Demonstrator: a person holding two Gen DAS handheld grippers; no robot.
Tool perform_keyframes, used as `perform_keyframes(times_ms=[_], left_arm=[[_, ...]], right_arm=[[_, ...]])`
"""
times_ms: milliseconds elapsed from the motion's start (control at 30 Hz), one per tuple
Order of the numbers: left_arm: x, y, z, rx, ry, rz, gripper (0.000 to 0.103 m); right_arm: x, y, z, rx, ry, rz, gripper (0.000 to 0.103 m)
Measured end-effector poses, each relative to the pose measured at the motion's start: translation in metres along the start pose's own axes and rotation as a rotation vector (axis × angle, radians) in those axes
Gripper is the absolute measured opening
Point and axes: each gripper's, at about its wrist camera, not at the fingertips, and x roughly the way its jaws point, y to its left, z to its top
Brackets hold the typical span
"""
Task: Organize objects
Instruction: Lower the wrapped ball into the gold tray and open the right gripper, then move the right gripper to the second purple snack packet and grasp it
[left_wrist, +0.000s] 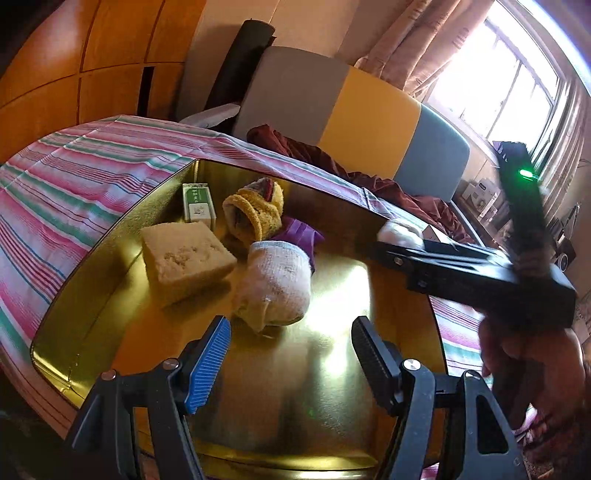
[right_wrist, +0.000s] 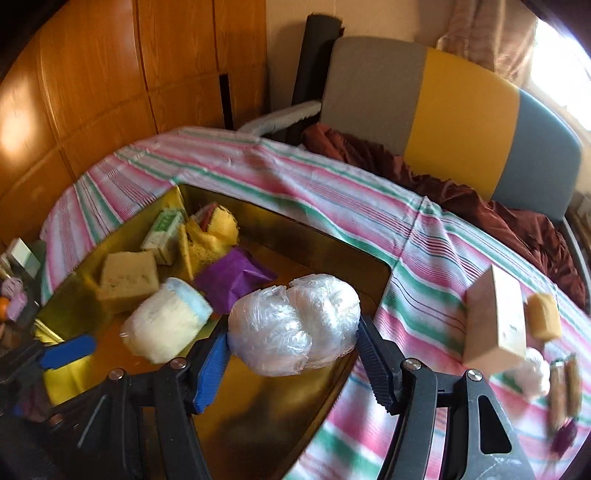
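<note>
A gold metal tray (left_wrist: 332, 369) lies on a striped cloth (left_wrist: 74, 184). In it are a tan sponge (left_wrist: 184, 264), a green-and-white box (left_wrist: 199, 203), a yellow towel roll (left_wrist: 255, 212), a purple bag (left_wrist: 299, 230) and a white rolled sock (left_wrist: 275, 284). My left gripper (left_wrist: 291, 343) hangs open over the tray's near part, nothing between its fingers. My right gripper (right_wrist: 293, 332) is shut on a white bundle wrapped in clear plastic (right_wrist: 295, 325), held above the tray (right_wrist: 258, 406). In the left wrist view the right gripper (left_wrist: 391, 240) reaches in from the right with the bundle (left_wrist: 400, 232).
On the cloth to the right of the tray stand a pale wooden block (right_wrist: 495, 325), a small sponge (right_wrist: 543, 315), another wrapped bundle (right_wrist: 532, 373) and brown items (right_wrist: 563, 387). Behind are a bed with a maroon blanket (right_wrist: 480, 192) and a wooden wardrobe (right_wrist: 110, 74).
</note>
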Motion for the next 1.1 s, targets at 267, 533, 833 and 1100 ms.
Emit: perform_keyframes(times_ms=[267, 533, 833, 1100], left_arm=[[0.0, 0.006, -0.001, -0.018, 0.014, -0.004, 0.069], [0.001, 0.0, -0.007, -0.011, 0.018, -0.022, 0.069], [-0.003, -0.014, -0.008, 0.017, 0.014, -0.033, 0.069], [-0.003, -0.029, -0.014, 0.047, 0.026, -0.045, 0.069]], right_arm=[[0.034, -0.001, 0.021, -0.033, 0.043, -0.049, 0.068], [0.018, -0.02, 0.017, 0.089, -0.054, 0.008, 0.09], [-0.012, -0.043, -0.004, 0.232, -0.11, 0.038, 0.09], [-0.027, -0.056, -0.026, 0.298, -0.117, 0.052, 0.09]])
